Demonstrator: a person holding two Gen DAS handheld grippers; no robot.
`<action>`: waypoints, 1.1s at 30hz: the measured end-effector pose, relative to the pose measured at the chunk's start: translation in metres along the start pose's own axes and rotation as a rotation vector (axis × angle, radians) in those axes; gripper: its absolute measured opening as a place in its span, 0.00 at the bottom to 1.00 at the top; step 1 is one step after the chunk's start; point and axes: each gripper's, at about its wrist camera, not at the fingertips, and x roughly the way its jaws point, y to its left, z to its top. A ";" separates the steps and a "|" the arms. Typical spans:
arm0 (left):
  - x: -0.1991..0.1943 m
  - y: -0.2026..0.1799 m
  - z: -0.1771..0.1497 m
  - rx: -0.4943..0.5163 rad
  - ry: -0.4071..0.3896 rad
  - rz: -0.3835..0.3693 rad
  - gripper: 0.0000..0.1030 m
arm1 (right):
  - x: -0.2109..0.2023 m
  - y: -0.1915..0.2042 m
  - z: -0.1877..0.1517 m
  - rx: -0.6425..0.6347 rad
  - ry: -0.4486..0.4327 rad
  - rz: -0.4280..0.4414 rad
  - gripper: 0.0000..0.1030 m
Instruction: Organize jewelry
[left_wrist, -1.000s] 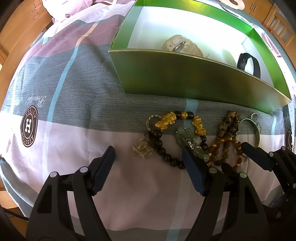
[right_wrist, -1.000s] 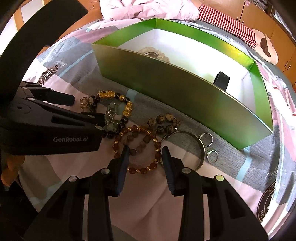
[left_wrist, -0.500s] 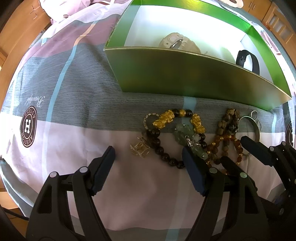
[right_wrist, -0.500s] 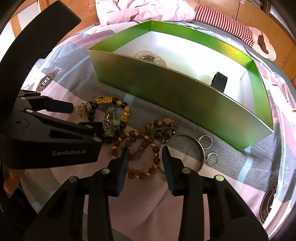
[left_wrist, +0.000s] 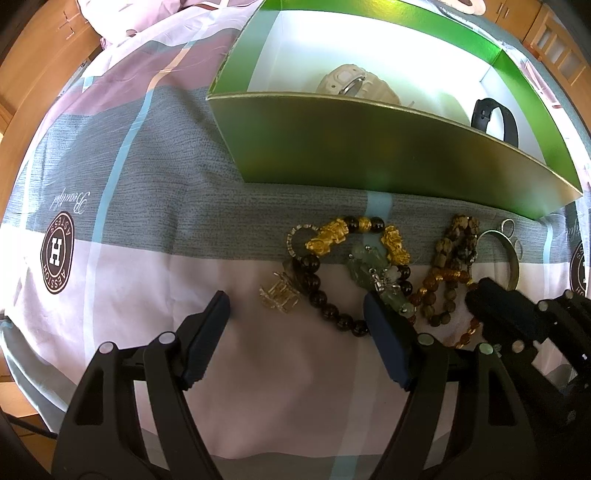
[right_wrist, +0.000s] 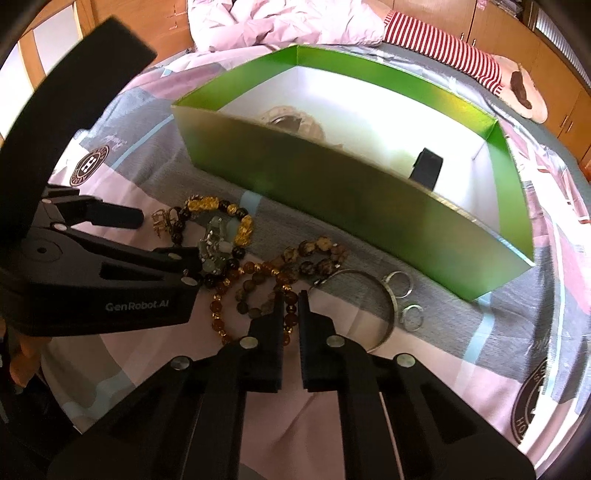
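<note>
Amber bracelet (right_wrist: 284, 317) pinched, apparently, right hand-held gripper (right_wrist: 291, 306)

A: Where is there room on the bed (left_wrist: 122, 177)?
B: The open sheet left of the bracelet heap (left_wrist: 354, 273). The green box (left_wrist: 369, 155) walls off the far side, its near wall close behind the beads.
A: And on the right?
B: Crowded: the right tool (right_wrist: 291, 306) sits just beside the left tool (left_wrist: 295, 325), over the beads
</note>
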 end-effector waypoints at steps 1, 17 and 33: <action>0.000 0.000 0.000 -0.001 0.000 -0.001 0.73 | -0.002 -0.002 0.001 0.005 -0.007 -0.005 0.07; -0.001 -0.001 0.000 0.000 -0.001 0.001 0.73 | -0.044 -0.033 0.012 0.094 -0.135 -0.026 0.07; -0.016 -0.003 -0.004 -0.003 -0.017 -0.012 0.73 | -0.042 -0.031 0.010 0.101 -0.119 -0.027 0.07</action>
